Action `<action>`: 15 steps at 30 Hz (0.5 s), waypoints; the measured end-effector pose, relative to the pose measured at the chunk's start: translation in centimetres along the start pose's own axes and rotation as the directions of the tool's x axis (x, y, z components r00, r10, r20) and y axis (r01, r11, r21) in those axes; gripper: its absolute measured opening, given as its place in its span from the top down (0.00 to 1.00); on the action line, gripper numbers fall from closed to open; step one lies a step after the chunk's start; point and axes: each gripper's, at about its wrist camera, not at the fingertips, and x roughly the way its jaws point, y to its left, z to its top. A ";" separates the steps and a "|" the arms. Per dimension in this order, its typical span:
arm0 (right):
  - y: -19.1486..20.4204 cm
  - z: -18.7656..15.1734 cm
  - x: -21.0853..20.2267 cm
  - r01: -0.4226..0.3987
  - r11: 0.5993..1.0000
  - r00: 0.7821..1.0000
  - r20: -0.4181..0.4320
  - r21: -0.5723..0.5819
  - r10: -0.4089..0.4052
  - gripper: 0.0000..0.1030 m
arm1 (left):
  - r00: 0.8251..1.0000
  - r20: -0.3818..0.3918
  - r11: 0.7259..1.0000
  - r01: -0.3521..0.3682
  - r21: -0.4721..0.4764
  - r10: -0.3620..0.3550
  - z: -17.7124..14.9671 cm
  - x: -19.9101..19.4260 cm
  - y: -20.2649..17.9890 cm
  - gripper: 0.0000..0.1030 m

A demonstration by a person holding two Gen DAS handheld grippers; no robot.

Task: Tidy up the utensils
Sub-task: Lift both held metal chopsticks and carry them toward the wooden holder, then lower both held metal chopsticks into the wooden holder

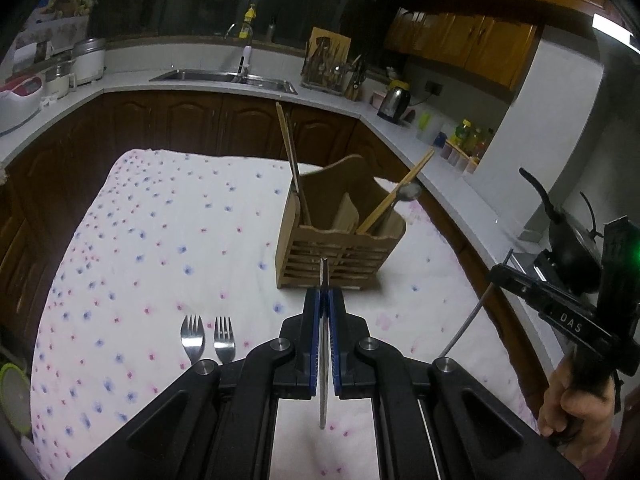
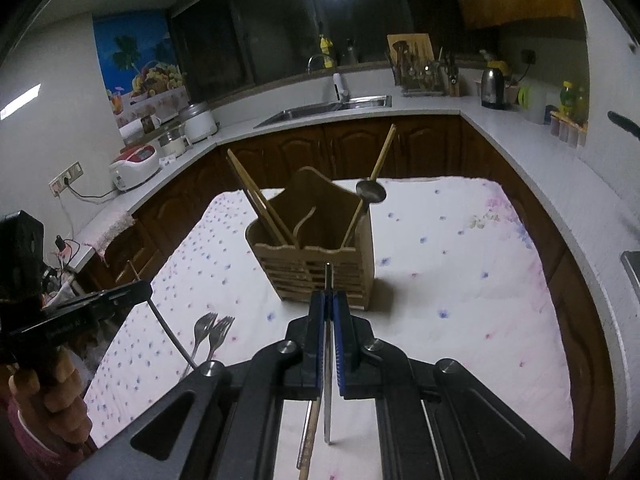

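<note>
The left tongs [image 1: 325, 300] are clamping a thin grey metal utensil handle [image 1: 324, 360] edge-on between their blue pads [image 1: 314, 332]. The right tongs [image 2: 328, 304] are likewise pinching a slim metal utensil handle [image 2: 328, 360], with a brown wooden stick [image 2: 310, 436] showing just below the pads. Which utensils these are cannot be told. Ahead of both, a slatted light wooden utensil holder [image 1: 340, 248] is standing on the bench draped in a white cloth with pink and blue flowers [image 1: 160, 220]. Wooden chopsticks [image 1: 290, 160] and a metal spoon [image 2: 371, 192] are leaning in its compartments. Two steel forks [image 1: 208, 338] are lying side by side on the cloth, left of the holder.
</note>
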 end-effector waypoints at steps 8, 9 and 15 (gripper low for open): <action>0.0 3.4 -1.4 0.017 1.000 0.995 0.094 -0.003 -0.016 0.96 | 0.990 0.139 1.000 0.025 0.013 -0.026 3.1 -2.0 -0.5 0.97; 0.0 4.2 -1.6 0.019 1.000 0.993 0.114 -0.004 -0.019 0.96 | 0.988 0.154 1.000 0.023 0.022 -0.026 3.4 -2.3 -0.6 0.97; -0.1 8.3 -2.2 0.021 1.000 0.976 0.216 0.012 -0.023 0.96 | 0.962 0.272 0.999 0.000 0.053 -0.014 6.6 -3.1 -1.8 0.97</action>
